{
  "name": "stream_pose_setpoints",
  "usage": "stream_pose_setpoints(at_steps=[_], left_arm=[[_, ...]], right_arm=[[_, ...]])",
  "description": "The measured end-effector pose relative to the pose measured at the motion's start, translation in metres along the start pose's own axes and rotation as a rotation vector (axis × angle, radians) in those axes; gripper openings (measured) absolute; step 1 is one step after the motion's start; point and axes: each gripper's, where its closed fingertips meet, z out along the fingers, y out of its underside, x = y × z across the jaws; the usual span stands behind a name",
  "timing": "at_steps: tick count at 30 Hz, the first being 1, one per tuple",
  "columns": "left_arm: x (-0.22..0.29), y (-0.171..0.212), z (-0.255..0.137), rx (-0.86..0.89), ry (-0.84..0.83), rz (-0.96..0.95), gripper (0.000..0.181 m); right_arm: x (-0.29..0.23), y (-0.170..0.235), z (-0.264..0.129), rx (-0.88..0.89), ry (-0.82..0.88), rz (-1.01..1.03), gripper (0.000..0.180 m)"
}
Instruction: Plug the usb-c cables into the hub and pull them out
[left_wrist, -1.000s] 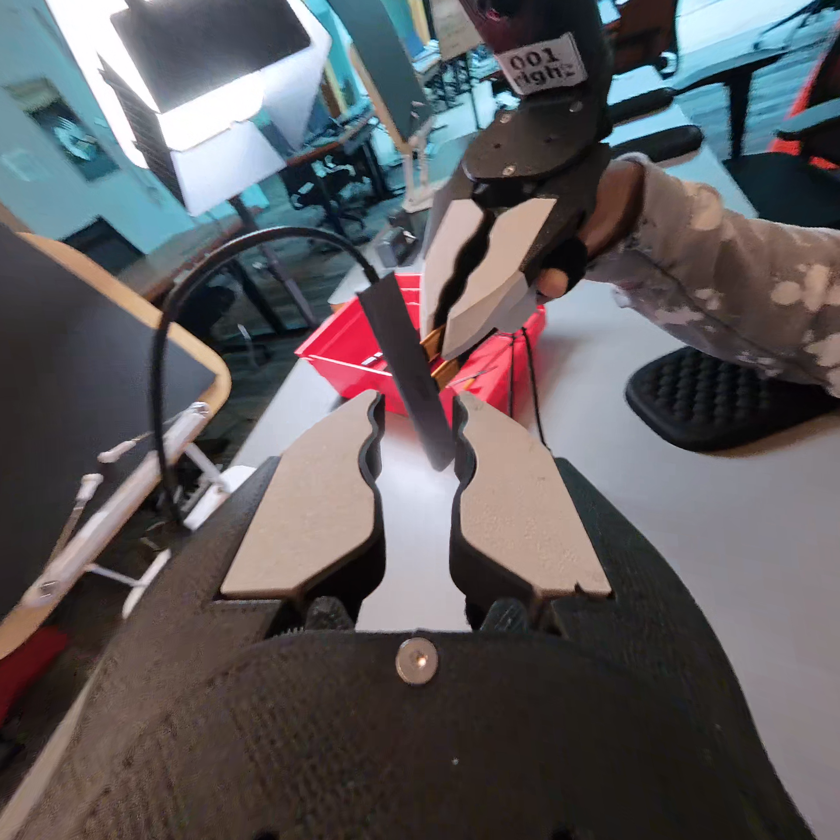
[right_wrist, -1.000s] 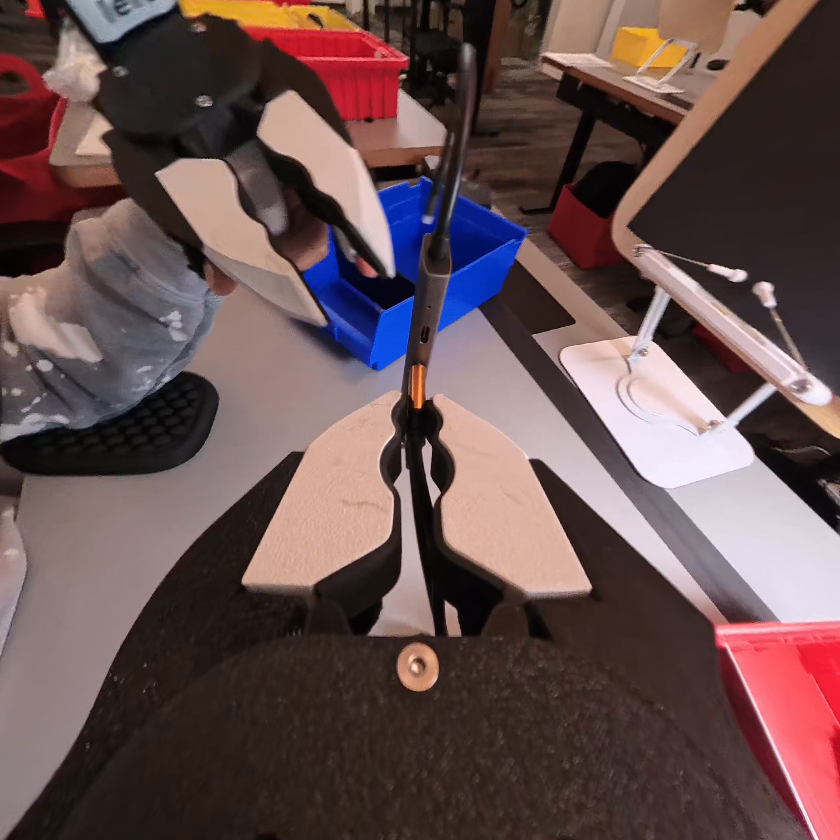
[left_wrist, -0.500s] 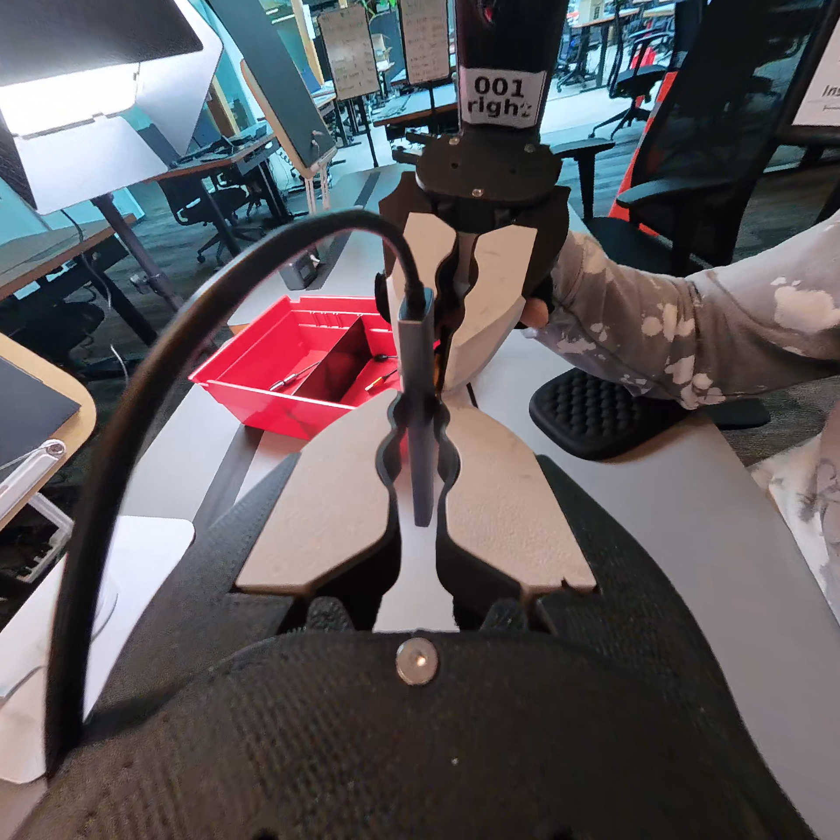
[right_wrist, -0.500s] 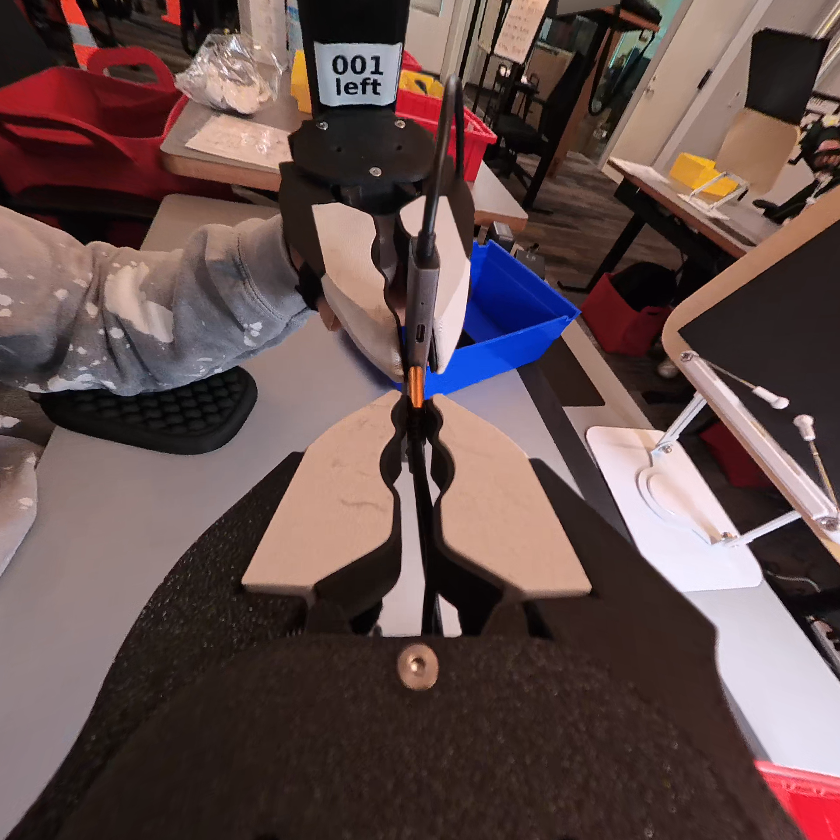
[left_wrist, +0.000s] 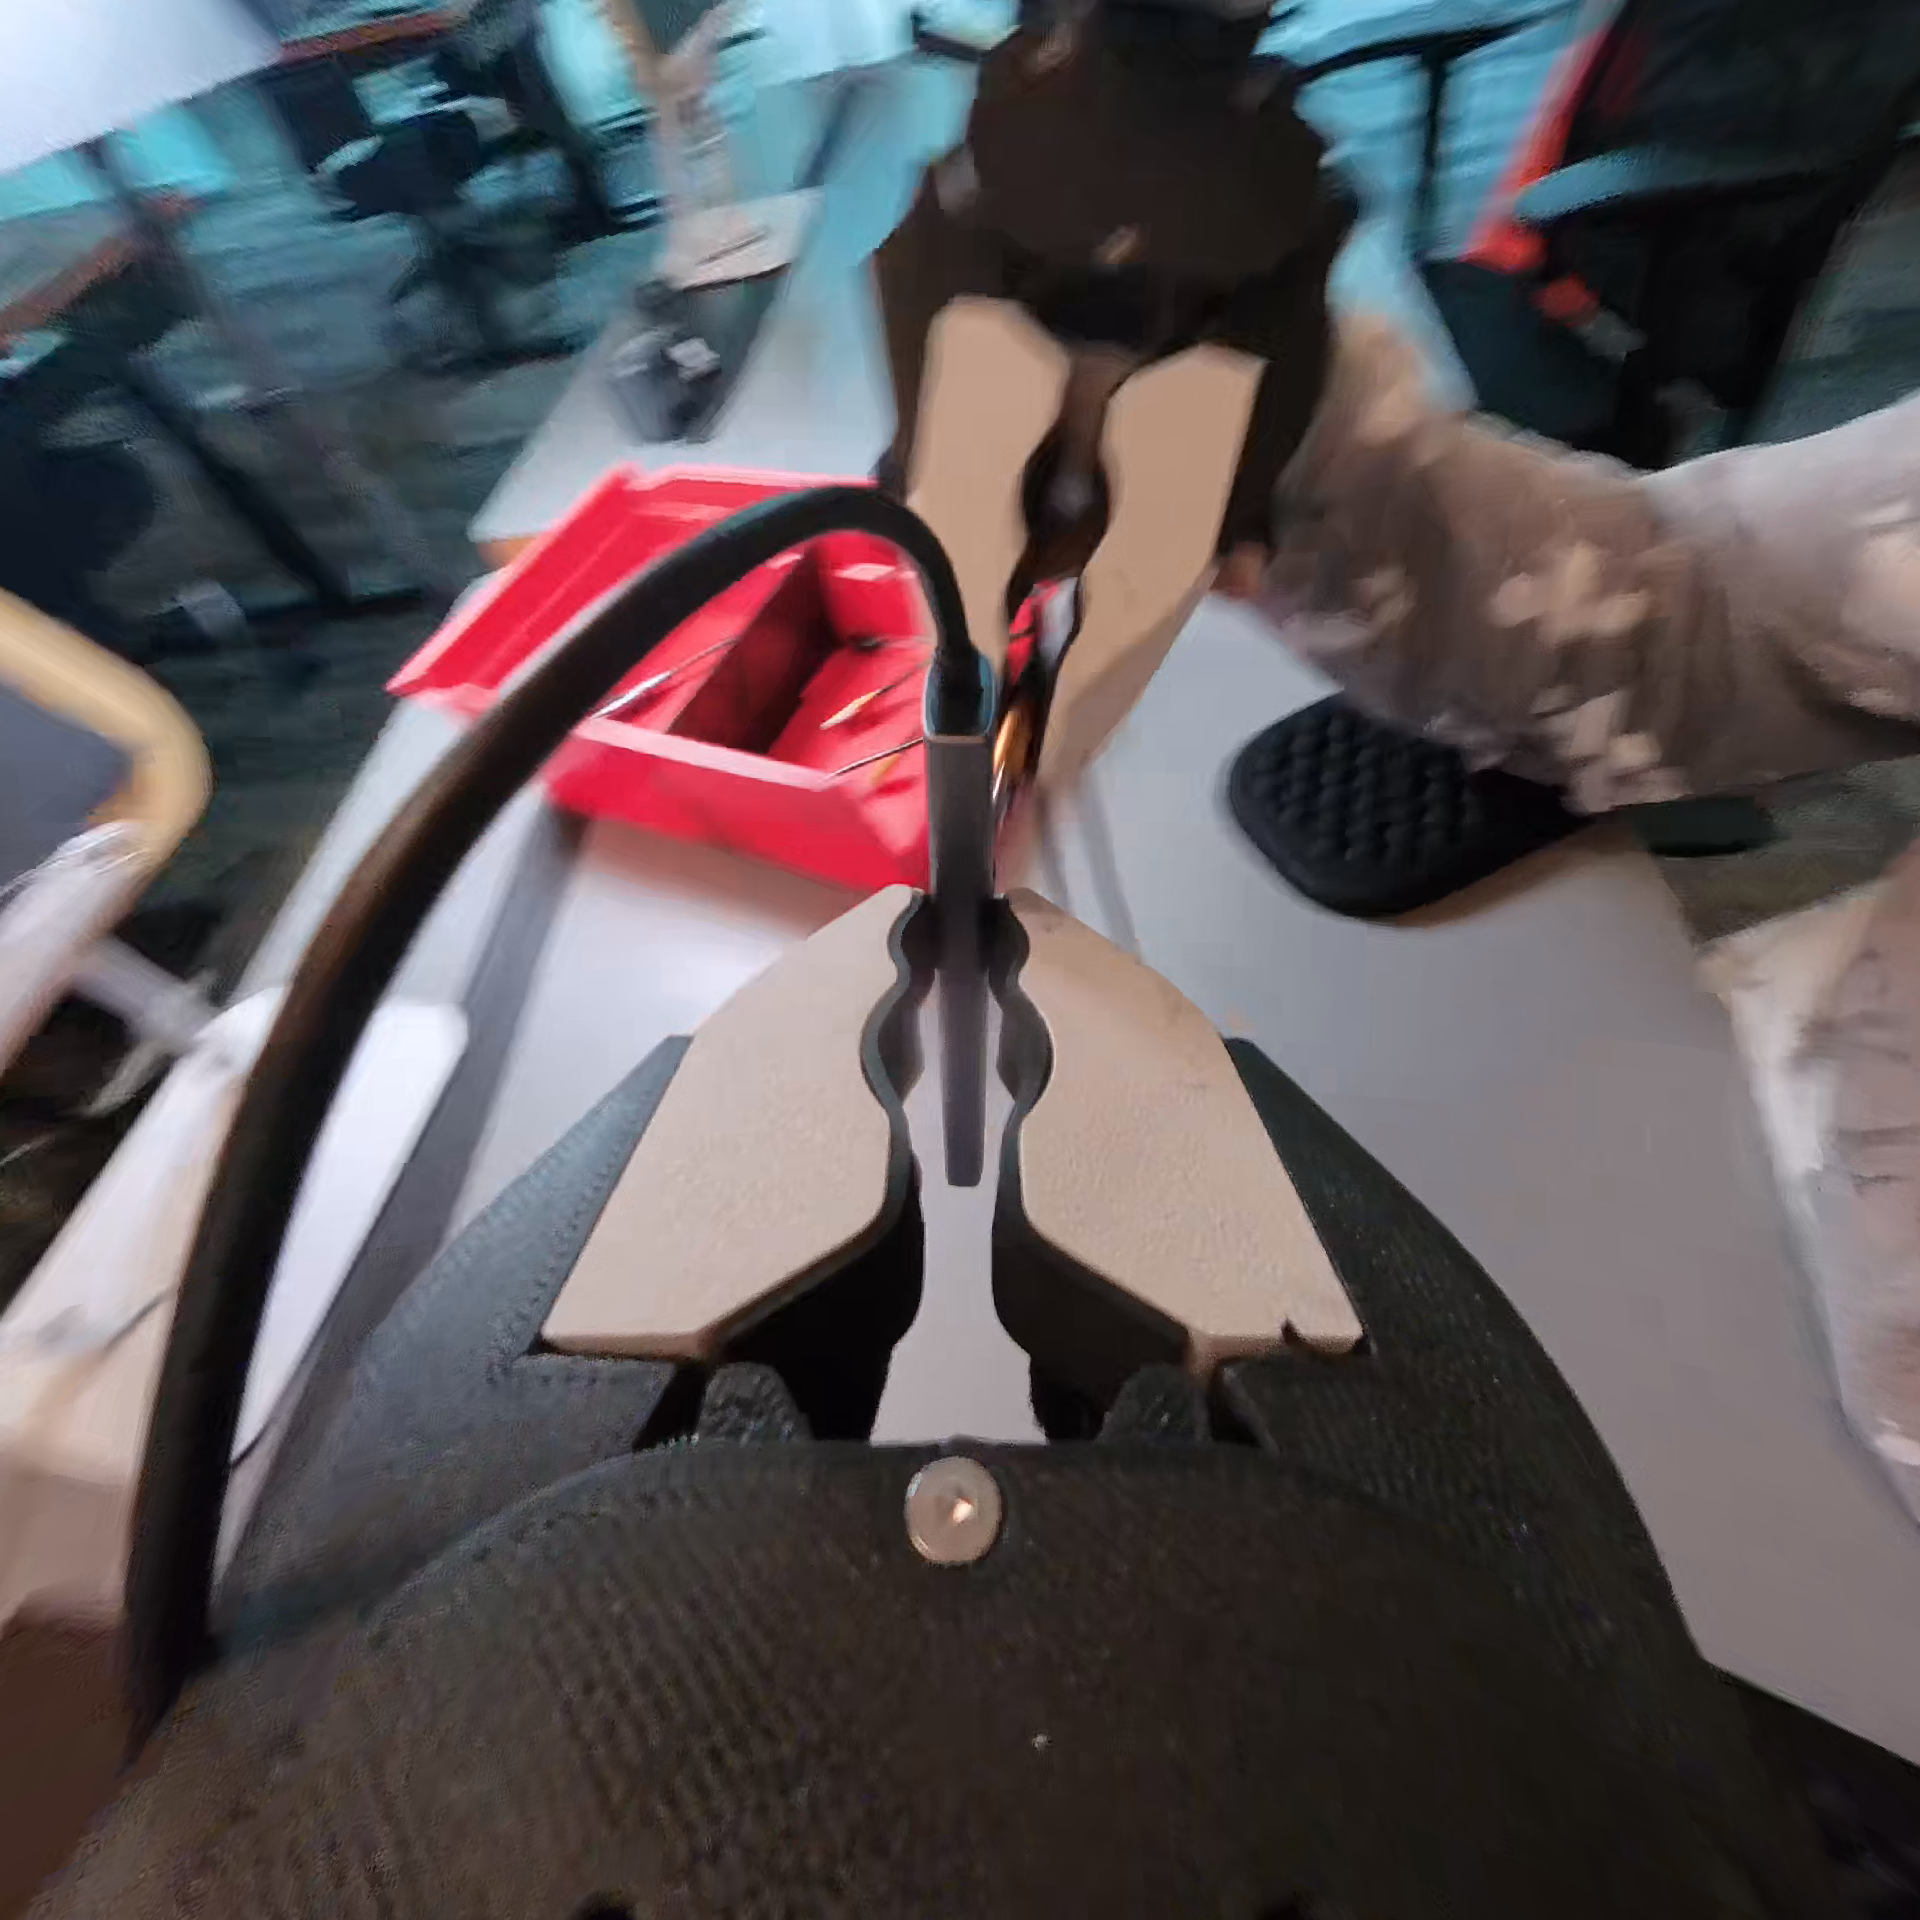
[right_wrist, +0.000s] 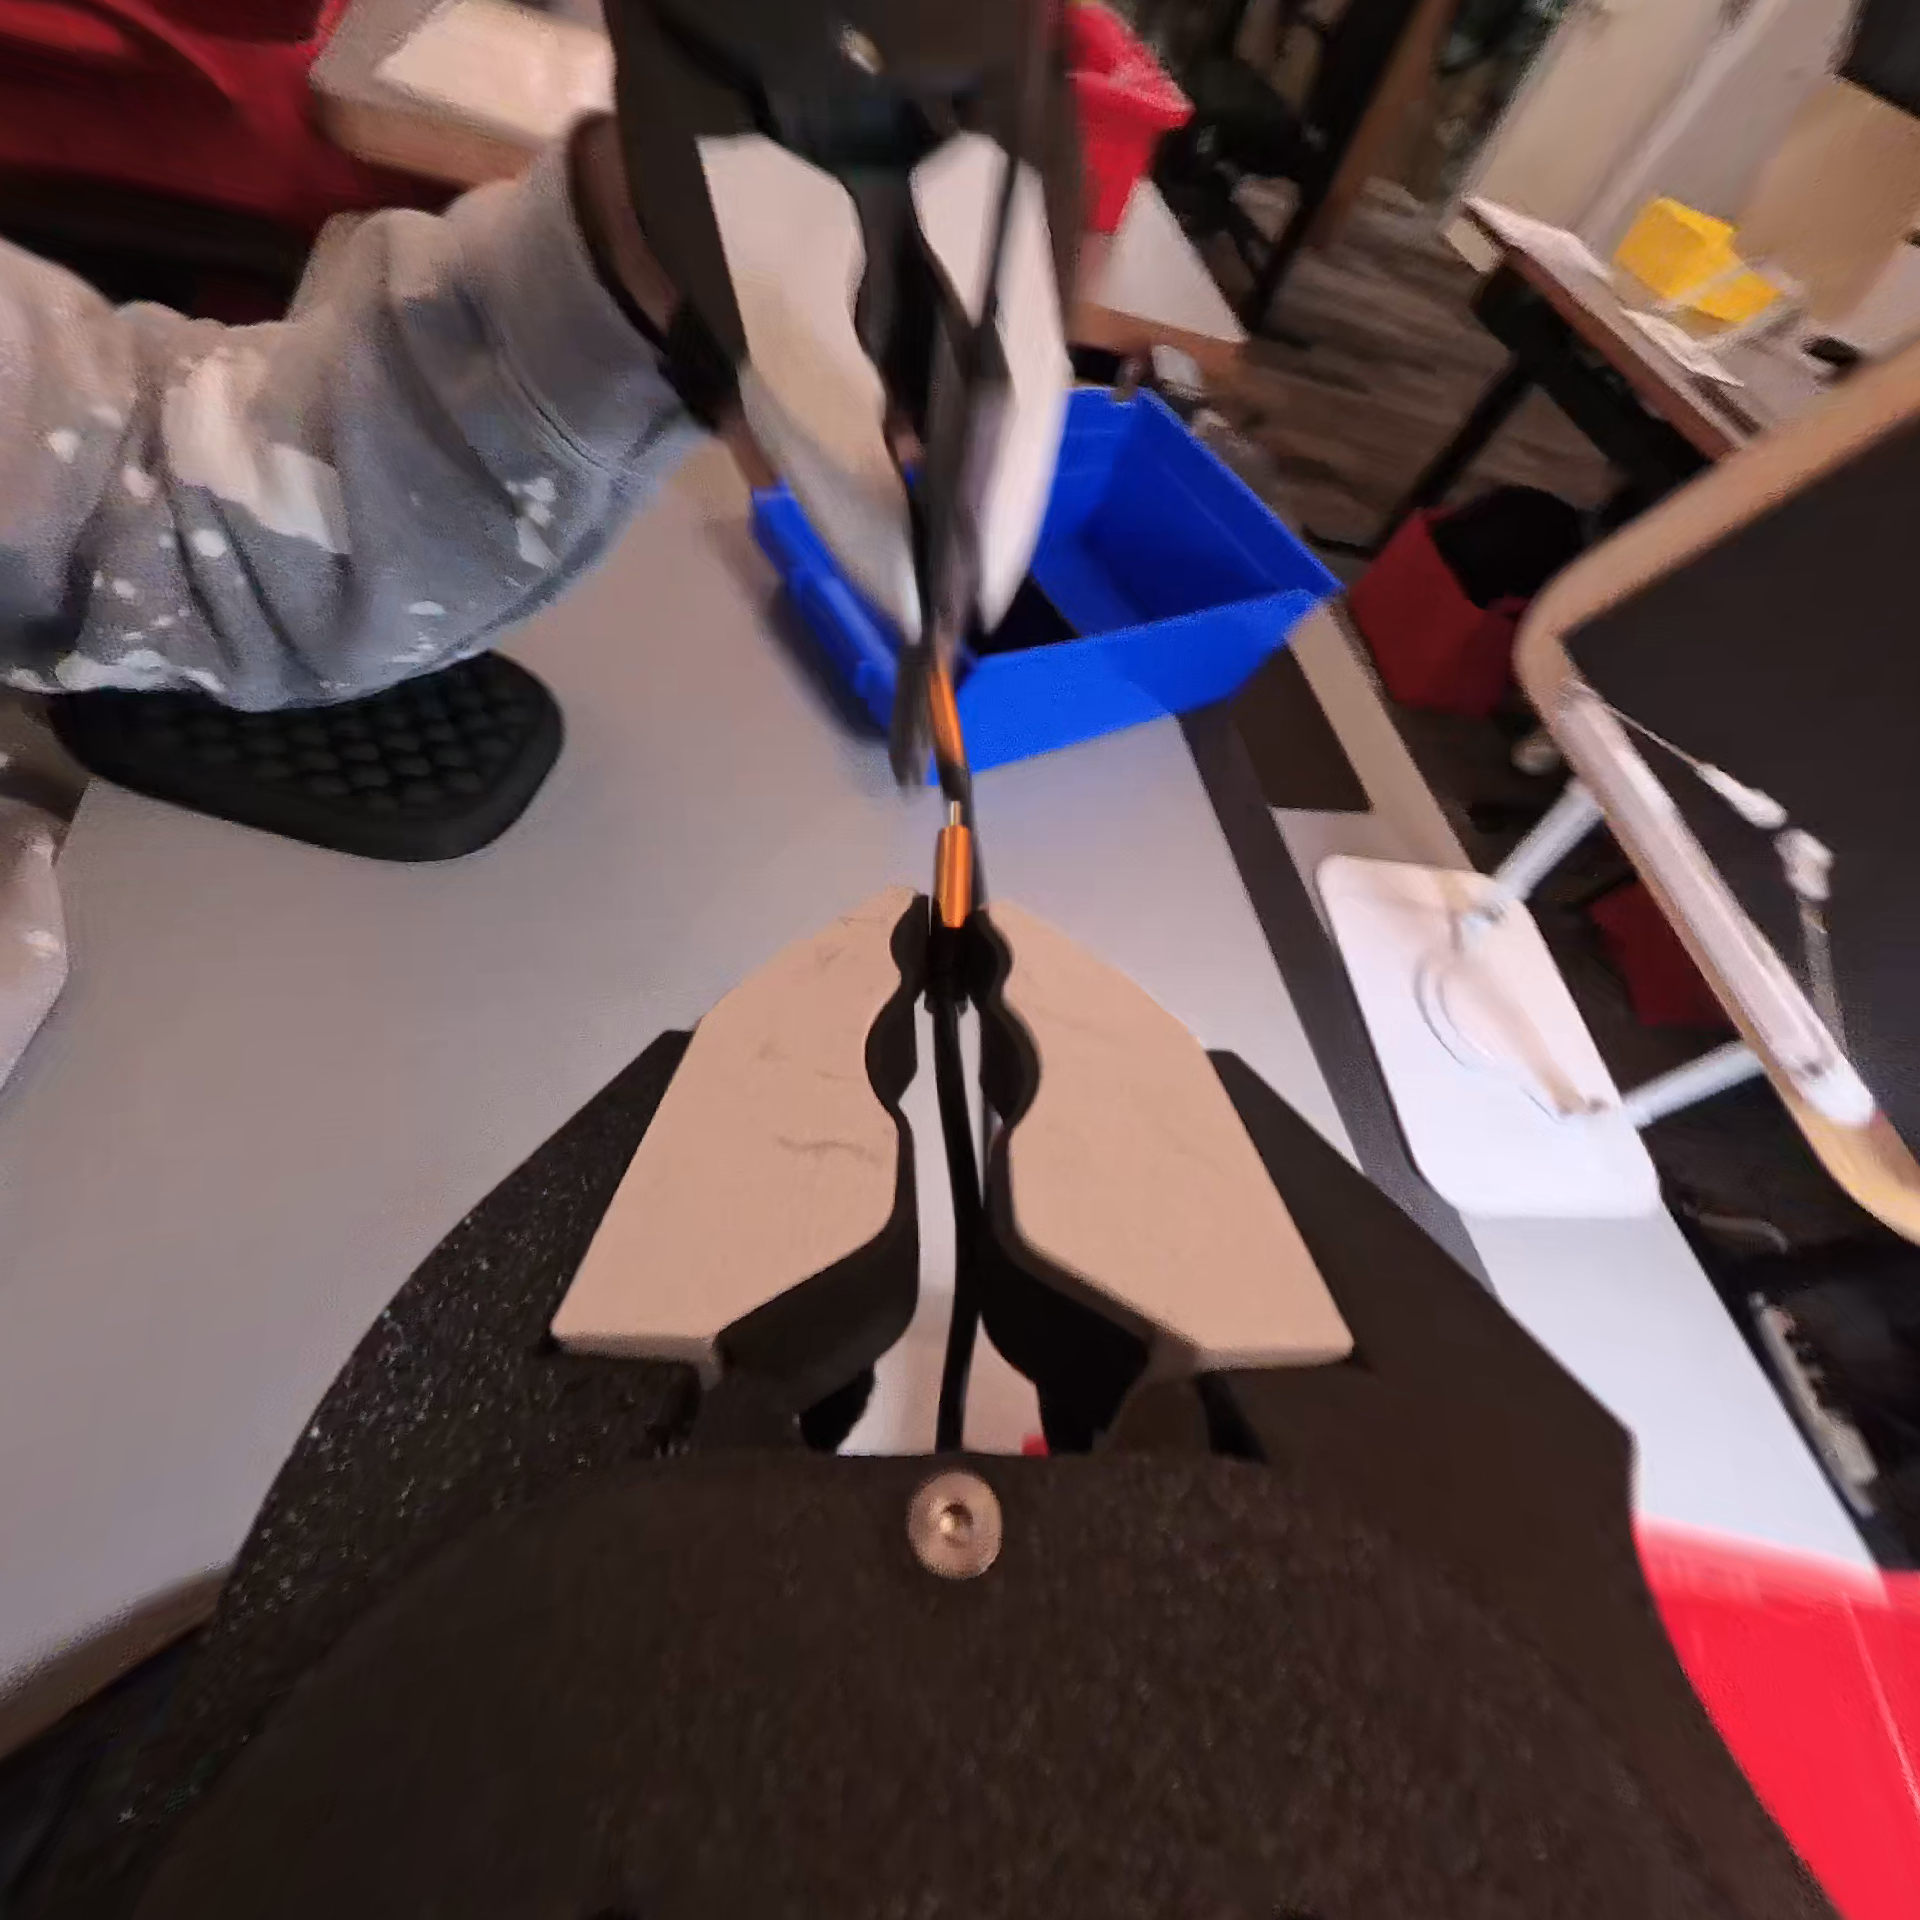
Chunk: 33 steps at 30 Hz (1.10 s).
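the left gripper (left_wrist: 961, 909) has its jaws closed tight on the grey hub (left_wrist: 958, 842), which stands edge-on between them and sticks out past the tips. a thick black lead (left_wrist: 343, 966) leaves the hub's far end and arcs up and back over the left side of the view.

the right gripper (right_wrist: 951, 914) has its jaws pinched shut on the usb-c cable (right_wrist: 951, 1132), held just behind its orange collar (right_wrist: 953, 868). the bare metal plug tip (right_wrist: 953, 810) shows in front of the collar, just clear of the hub (right_wrist: 940, 582) in the right wrist view, though blur makes it hard to tell whether they touch. both tools are held above the grey desk (right_wrist: 312, 1018), pointing at each other tip to tip.

in the left wrist view a red bin (left_wrist: 727, 769) sits toward the desk's far edge behind the hub, with a black dimpled pad (left_wrist: 1382, 810) to its right under a mottled grey sleeve (left_wrist: 1558, 582). in the right wrist view a blue bin (right_wrist: 1143, 623) sits at the far edge of the desk, and a white stand base (right_wrist: 1475, 1039) sits by the right edge.
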Motion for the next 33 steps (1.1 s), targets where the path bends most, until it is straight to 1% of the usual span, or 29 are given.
stream_pose_setpoints(at_steps=[2, 3, 5, 11, 15, 17, 19, 21, 24, 27, 29, 32, 33], left_arm=[[-0.019, 0.001, -0.039, 0.073, -0.055, -0.048, 0.011], [-0.023, 0.003, -0.054, 0.081, -0.080, -0.049, 0.011], [-0.028, 0.002, -0.070, 0.102, -0.123, -0.051, 0.011], [-0.037, 0.004, -0.064, 0.103, -0.150, -0.117, 0.011], [-0.038, 0.000, -0.059, 0.121, -0.157, -0.117, 0.011], [-0.037, 0.000, -0.056, 0.119, -0.152, -0.115, 0.011], [-0.036, 0.001, -0.052, 0.115, -0.151, -0.113, 0.011], [-0.036, 0.000, -0.050, 0.119, -0.147, -0.114, 0.011], [-0.034, -0.002, -0.048, 0.124, -0.140, -0.114, 0.011], [-0.033, -0.002, -0.047, 0.123, -0.137, -0.109, 0.010], [-0.032, -0.003, -0.045, 0.121, -0.132, -0.107, 0.011], [-0.030, -0.003, -0.041, 0.116, -0.121, -0.103, 0.011], [-0.029, -0.003, -0.040, 0.114, -0.116, -0.101, 0.011]], right_arm=[[0.022, 0.001, -0.042, 0.099, 0.070, 0.083, 0.007], [0.031, 0.000, -0.059, 0.125, 0.137, 0.081, 0.007], [0.040, -0.010, -0.081, 0.185, 0.219, 0.083, 0.007], [0.070, -0.023, -0.113, 0.277, 0.452, 0.090, 0.007], [0.100, -0.029, -0.147, 0.371, 0.728, 0.038, 0.007], [0.110, -0.021, -0.152, 0.359, 0.789, 0.024, 0.007], [0.123, -0.003, -0.150, 0.287, 0.849, 0.008, 0.007], [0.136, 0.023, -0.143, 0.171, 0.890, -0.014, 0.007], [0.154, 0.072, -0.125, -0.026, 0.893, -0.018, 0.007], [0.152, 0.128, -0.095, -0.235, 0.754, 0.045, 0.008], [0.149, 0.165, -0.083, -0.388, 0.690, 0.078, 0.008], [0.143, 0.211, -0.080, -0.590, 0.636, 0.143, 0.008], [0.139, 0.223, -0.081, -0.650, 0.612, 0.167, 0.011]])
